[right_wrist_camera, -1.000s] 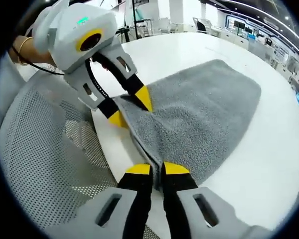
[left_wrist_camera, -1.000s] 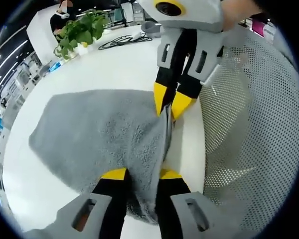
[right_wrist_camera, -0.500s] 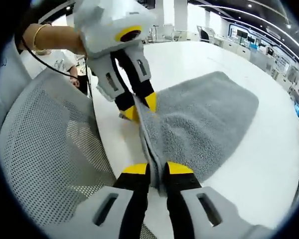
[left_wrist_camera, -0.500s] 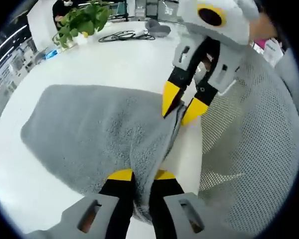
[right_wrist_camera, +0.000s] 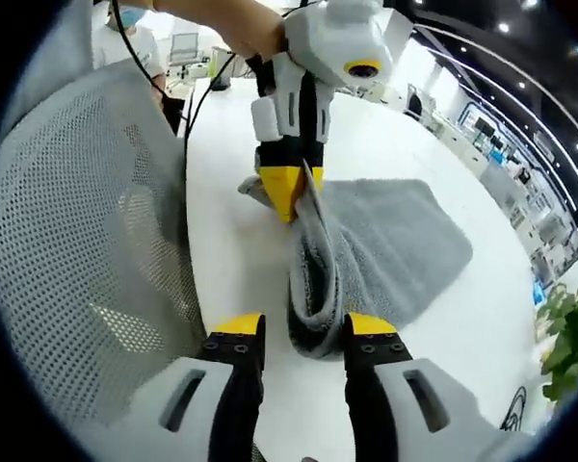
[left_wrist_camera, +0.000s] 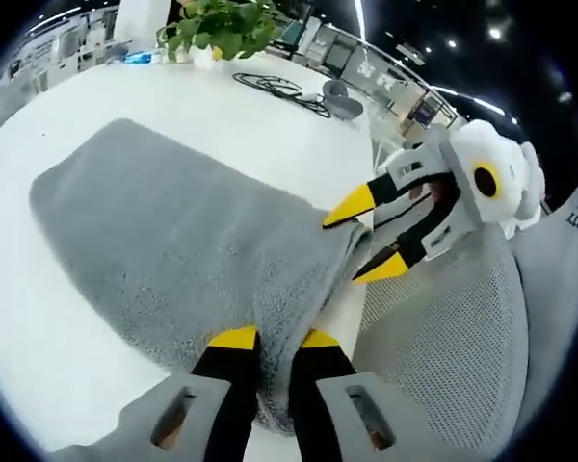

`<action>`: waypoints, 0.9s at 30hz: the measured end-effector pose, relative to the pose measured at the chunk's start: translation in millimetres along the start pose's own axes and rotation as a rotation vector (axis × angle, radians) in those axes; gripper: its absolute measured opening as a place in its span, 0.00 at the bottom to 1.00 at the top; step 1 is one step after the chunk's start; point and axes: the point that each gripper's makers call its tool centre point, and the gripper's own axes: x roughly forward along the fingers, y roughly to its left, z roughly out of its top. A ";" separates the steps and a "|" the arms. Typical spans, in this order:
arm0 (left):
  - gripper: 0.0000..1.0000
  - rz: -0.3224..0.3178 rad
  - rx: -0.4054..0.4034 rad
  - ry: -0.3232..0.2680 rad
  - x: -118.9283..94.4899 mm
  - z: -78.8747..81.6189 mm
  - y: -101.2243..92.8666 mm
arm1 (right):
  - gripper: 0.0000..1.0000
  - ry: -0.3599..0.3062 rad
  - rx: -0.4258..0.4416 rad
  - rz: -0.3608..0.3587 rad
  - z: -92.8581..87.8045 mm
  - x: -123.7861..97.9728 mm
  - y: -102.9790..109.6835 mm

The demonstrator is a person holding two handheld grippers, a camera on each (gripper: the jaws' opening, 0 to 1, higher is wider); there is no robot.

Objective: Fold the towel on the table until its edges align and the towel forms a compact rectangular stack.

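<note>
Grey terry towel [left_wrist_camera: 173, 241] lies spread on a white table [left_wrist_camera: 39, 385], its far part flat, its near edge gathered up between the two grippers.

Left gripper view: the left gripper [left_wrist_camera: 270, 339] rises from the bottom, its yellow-tipped black jaws drawn close, pinching a bunched fold of the towel's near edge between them. The right gripper [left_wrist_camera: 366, 239] comes in from the right, jaws spread, yellow tips apart; the towel's corner sits at the upper tip, and whether the tips touch cloth cannot be told. A grey mesh chair back [left_wrist_camera: 443, 356] stands just beside the table edge, under and behind the right gripper. At the far side of the table: a leafy green plant [left_wrist_camera: 222, 24] and a coil of black cable [left_wrist_camera: 279, 89].

Right gripper view: the right gripper [right_wrist_camera: 303, 332] rises from the bottom, jaws spread wide, a rolled, hanging loop of the towel [right_wrist_camera: 395, 241] lying between the tips without being clamped. Further off, the left gripper [right_wrist_camera: 287, 188] points down, its yellow tips pressed together on the towel's raised edge, holding it off the table [right_wrist_camera: 241, 279]. A bare hand [right_wrist_camera: 241, 24] holds the left gripper's white body from above. The mesh chair back [right_wrist_camera: 87, 241] takes up the left of this view. The rest of the towel lies flat on the table to the right of the lifted fold. Green leaves [right_wrist_camera: 568, 337] show at the right edge.
</note>
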 end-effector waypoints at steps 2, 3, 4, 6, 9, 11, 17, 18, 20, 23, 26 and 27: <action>0.10 -0.014 -0.010 -0.005 -2.7 0.8 -0.4 | 0.31 0.007 -0.058 -0.018 3.4 -1.7 -3.6; 0.10 -0.019 -0.013 -0.007 -3.8 1.7 0.7 | 0.31 0.007 -0.080 -0.028 4.9 -1.0 -5.3; 0.10 -0.026 -0.018 -0.010 -4.9 2.4 0.7 | 0.30 0.007 -0.084 -0.030 6.3 -0.7 -6.0; 0.10 -0.033 -0.017 -0.009 -6.0 2.3 1.0 | 0.27 0.002 -0.094 -0.034 9.7 0.5 -8.0; 0.10 -0.034 0.005 0.013 -6.1 0.7 -1.1 | 0.14 -0.017 -0.088 -0.028 16.2 1.2 -9.6; 0.10 -0.031 0.027 0.036 -5.1 -3.2 -4.1 | 0.12 -0.034 -0.068 -0.028 20.3 0.4 -10.7; 0.14 -0.017 0.105 0.073 -6.0 -10.8 -5.6 | 0.07 -0.105 0.186 0.032 27.0 0.0 -8.2; 0.15 -0.017 0.119 0.079 -5.6 -12.3 -7.6 | 0.06 -0.110 0.239 0.039 23.2 5.0 -9.5; 0.17 -0.013 0.143 0.082 -3.9 -14.5 -10.5 | 0.06 -0.120 0.318 0.046 22.2 6.7 -14.2; 0.20 0.045 0.191 0.087 -3.0 -15.8 -12.1 | 0.06 -0.150 0.466 0.064 27.9 4.2 -16.4; 0.23 0.115 0.245 0.094 -4.0 -16.3 -12.7 | 0.06 -0.151 0.505 0.065 31.9 0.8 -21.2; 0.23 0.138 0.259 0.098 -4.7 -16.5 -10.7 | 0.06 -0.156 0.528 0.067 33.5 0.4 -22.3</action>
